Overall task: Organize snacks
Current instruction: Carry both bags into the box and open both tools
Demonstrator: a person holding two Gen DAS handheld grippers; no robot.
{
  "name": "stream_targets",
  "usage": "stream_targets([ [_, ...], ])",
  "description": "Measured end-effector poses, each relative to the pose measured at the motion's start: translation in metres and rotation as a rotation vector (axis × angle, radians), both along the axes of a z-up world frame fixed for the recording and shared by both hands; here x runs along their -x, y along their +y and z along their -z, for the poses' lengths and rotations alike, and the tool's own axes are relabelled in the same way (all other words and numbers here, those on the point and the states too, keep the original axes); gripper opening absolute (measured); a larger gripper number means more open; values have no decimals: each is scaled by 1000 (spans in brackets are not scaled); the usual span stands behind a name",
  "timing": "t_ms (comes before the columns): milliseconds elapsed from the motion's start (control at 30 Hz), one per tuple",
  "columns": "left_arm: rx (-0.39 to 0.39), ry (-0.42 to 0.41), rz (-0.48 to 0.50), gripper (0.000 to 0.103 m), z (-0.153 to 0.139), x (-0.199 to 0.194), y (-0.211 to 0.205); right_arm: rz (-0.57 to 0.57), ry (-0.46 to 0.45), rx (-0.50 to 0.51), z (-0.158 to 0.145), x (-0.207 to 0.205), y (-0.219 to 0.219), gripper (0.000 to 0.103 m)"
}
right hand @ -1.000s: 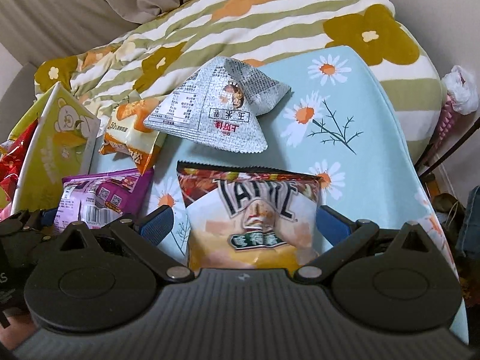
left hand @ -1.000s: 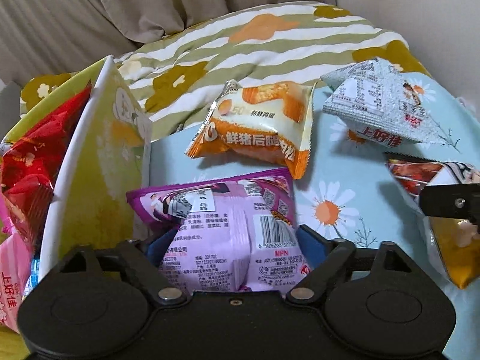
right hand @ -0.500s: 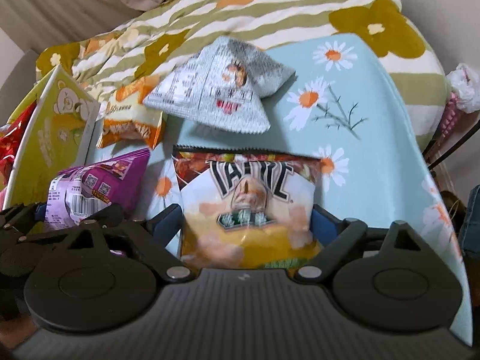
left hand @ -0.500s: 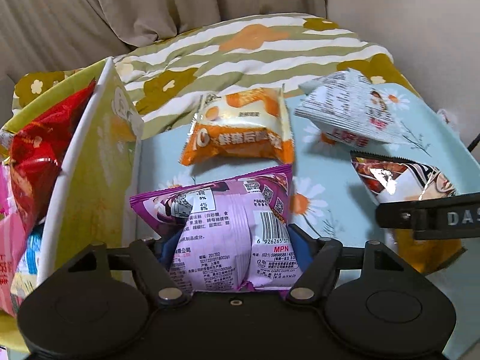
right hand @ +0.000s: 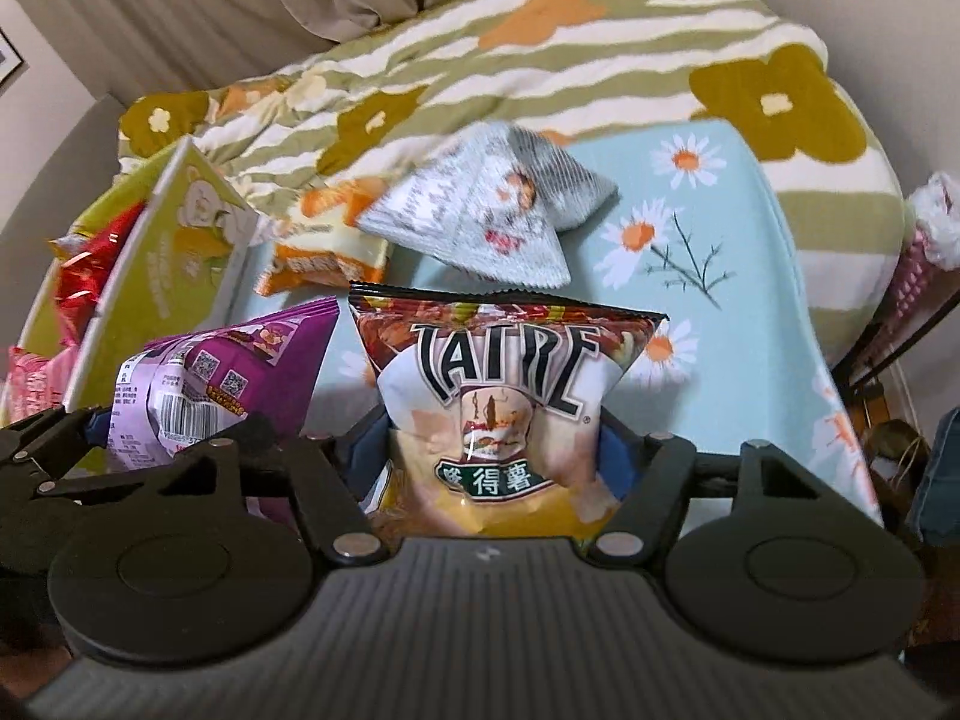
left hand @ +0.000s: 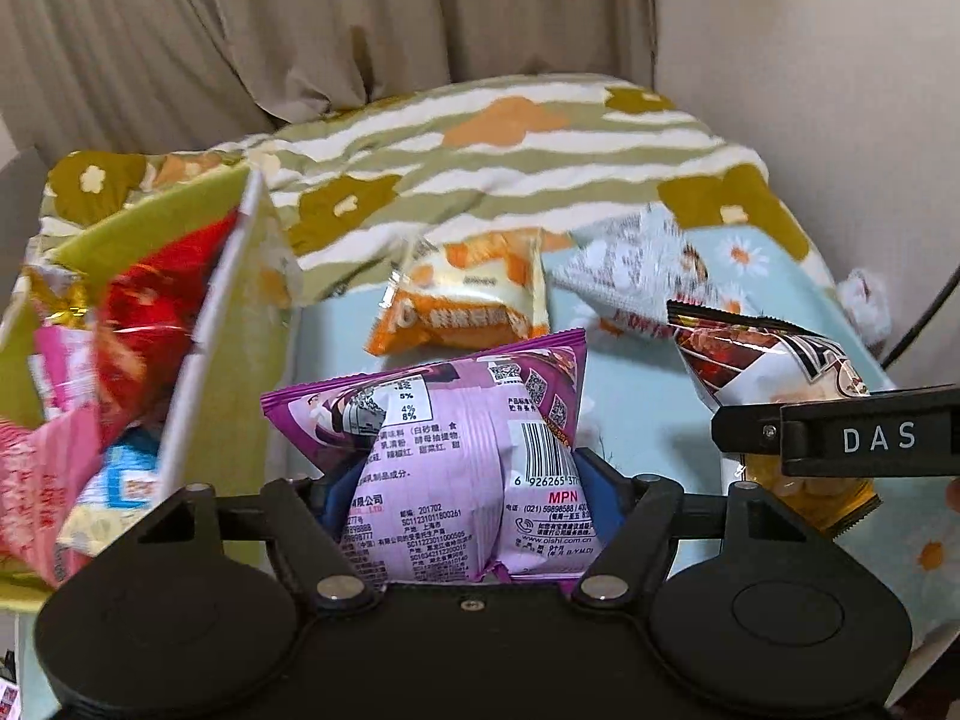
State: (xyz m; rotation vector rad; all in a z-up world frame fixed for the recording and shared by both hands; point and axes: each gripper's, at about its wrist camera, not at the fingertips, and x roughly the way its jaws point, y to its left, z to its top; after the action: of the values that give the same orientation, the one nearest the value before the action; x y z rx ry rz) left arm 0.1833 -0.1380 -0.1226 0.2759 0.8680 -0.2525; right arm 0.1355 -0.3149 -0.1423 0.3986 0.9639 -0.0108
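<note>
Now the left gripper [left hand: 462,480] is clamped on a purple snack bag [left hand: 456,450], its blue pads squeezing the bag's lower sides, with the bag lifted just right of a yellow-green box [left hand: 240,324] already stuffed with red and pink packets. The right gripper [right hand: 489,456] has just been closing and grips a chip bag [right hand: 498,396] between its pads. Farther off, an orange packet [left hand: 468,300] and a silver pouch [right hand: 480,216] lie on the daisy-print cloth [right hand: 750,276].

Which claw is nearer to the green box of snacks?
Left. The left claw, holding the purple bag, is right beside the green box; the right claw is farther away.
</note>
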Motion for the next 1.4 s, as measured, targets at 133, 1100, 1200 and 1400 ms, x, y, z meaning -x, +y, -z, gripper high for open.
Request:
stream_targets([
  [133, 28, -39, -55, 75, -24, 15, 15, -23, -38, 6, -19, 7, 1, 84],
  [1100, 127, -302, -300, 76, -147, -9, 211, -254, -330, 30, -154, -45, 173, 84],
  [1200, 143, -277, -285, 76, -141, -35, 232, -242, -343, 43, -160, -65, 201, 84],
  [1400, 165, -198, -214, 77, -120, -80, 256, -178, -320, 57, -153, -107, 246, 84],
])
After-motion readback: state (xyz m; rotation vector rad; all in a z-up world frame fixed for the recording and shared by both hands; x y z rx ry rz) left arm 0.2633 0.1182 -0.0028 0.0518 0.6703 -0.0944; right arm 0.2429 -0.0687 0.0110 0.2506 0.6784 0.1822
